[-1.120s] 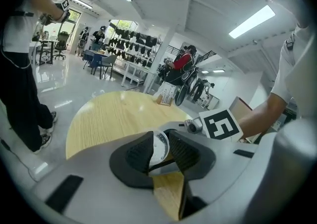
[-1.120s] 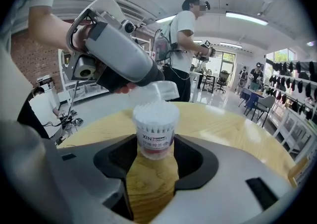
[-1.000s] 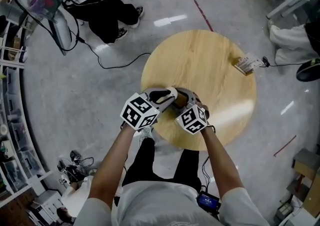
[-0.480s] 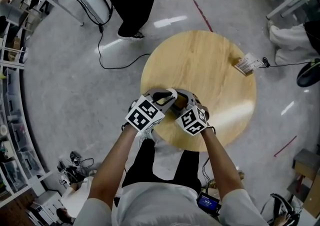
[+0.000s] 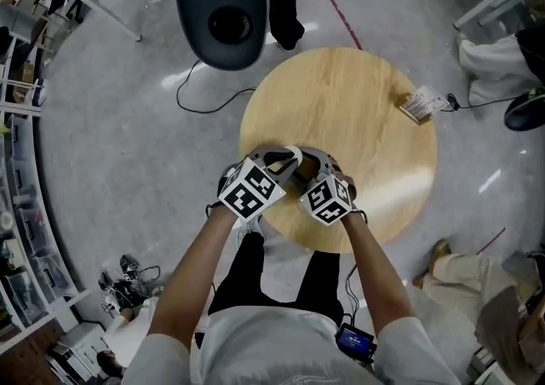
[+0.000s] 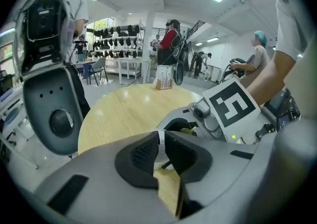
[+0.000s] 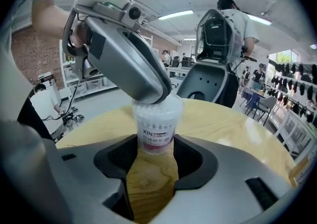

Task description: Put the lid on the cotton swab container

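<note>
A clear cotton swab container (image 7: 157,129) with a red-and-white label stands near the front edge of the round wooden table (image 5: 358,102). My right gripper (image 7: 156,143) is shut on its lower body from both sides. My left gripper (image 7: 157,96) comes down onto the container's top. Its jaws are closing, with the thin white rim of the lid (image 6: 160,138) pinched between the pads. The lid (image 7: 171,104) sits at the container's mouth; I cannot tell whether it is fully seated. In the head view my left gripper (image 5: 285,162) and right gripper (image 5: 308,167) meet and hide the container.
A dark office chair (image 5: 221,4) stands on the floor just beyond the table's far left side. A small packet (image 5: 419,107) lies at the table's right edge. A black cable (image 5: 200,94) trails on the floor. People's legs and shoes show at the right.
My left gripper has shifted slightly right, closer to the right one. Beyond the table, the person has moved off and an office chair now stands there. The right gripper has stayed put.
</note>
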The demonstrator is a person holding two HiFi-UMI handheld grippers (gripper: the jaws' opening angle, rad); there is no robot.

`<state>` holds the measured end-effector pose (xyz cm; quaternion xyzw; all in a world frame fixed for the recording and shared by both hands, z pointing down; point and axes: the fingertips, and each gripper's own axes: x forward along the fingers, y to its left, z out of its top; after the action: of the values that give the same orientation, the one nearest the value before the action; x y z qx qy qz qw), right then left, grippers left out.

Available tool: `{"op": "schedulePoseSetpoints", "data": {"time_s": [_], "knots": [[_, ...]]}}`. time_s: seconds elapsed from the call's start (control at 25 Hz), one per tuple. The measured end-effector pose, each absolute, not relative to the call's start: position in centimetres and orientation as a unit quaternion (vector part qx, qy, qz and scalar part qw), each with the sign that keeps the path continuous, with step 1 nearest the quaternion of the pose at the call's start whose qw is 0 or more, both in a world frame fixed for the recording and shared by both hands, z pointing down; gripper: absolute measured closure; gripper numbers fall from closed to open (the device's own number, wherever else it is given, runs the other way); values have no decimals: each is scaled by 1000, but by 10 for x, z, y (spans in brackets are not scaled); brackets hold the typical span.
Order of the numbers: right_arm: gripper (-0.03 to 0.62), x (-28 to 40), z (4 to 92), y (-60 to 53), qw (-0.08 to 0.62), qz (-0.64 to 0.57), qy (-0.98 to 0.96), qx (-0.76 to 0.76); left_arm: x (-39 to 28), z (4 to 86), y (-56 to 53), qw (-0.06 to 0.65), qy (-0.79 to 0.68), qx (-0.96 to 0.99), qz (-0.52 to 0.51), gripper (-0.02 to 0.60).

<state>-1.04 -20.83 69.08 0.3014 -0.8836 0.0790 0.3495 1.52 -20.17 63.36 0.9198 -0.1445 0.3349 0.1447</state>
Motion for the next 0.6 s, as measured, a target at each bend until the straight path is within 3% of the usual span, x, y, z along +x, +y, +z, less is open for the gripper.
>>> {"op": "schedulePoseSetpoints", "data": {"time_s": [0.36, 0.6], "knots": [[339, -2, 690, -199, 370, 98, -859, 339, -1, 630, -207, 141, -159, 934, 288, 516], [342, 50, 617, -187, 355, 109, -810, 454, -25, 583, -222, 150, -164, 952, 210, 508]]}}
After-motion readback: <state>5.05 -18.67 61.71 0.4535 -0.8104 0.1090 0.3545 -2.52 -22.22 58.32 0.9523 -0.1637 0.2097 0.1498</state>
